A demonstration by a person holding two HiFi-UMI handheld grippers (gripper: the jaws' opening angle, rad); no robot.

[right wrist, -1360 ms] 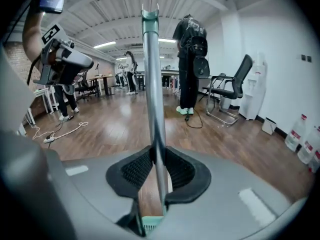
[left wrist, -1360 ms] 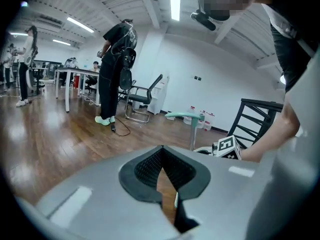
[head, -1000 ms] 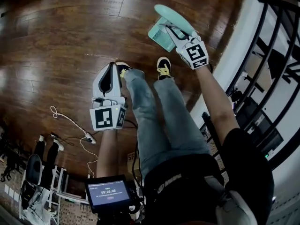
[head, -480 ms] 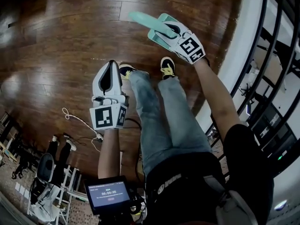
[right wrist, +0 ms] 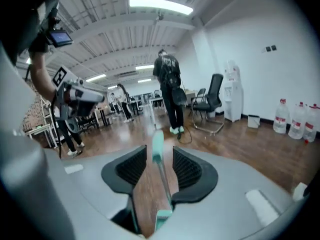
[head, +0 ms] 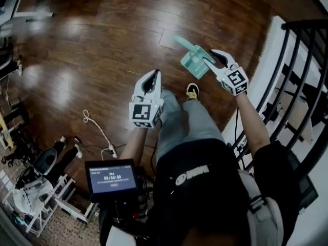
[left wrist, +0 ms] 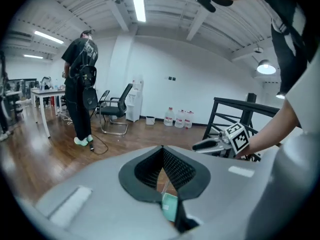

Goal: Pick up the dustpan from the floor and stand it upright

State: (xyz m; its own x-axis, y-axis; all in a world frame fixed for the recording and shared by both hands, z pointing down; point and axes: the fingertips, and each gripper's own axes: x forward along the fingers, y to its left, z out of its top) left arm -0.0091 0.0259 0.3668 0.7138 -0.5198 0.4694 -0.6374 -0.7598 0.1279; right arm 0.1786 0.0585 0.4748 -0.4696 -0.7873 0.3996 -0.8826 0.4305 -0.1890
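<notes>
The teal dustpan (head: 192, 61) stands on the wooden floor with its handle (head: 182, 41) sticking up and to the left. My right gripper (head: 217, 57) hovers just right of it, its jaws opening and not pressing on anything. In the right gripper view (right wrist: 159, 153) the teal handle (right wrist: 156, 151) shows in the gap between the spread pads, below them. Further left, above the person's leg, my left gripper (head: 151, 77) is shut and empty. Its own view (left wrist: 162, 151) shows a sliver of the dustpan (left wrist: 169, 205) under the closed jaws.
A black stair railing (head: 302, 81) and white ledge run along the right. The person's yellow-black shoe (head: 192, 90) is just below the dustpan. A white cable (head: 97, 128) lies on the floor at left. A person in black (left wrist: 80, 84), an office chair (left wrist: 116, 109) and water bottles (left wrist: 180, 118) stand further off.
My right gripper was shut on the dustpan handle; now its jaws are apart and it has lifted off. The dustpan stays standing on the floor. The left gripper has risen too, still shut.
</notes>
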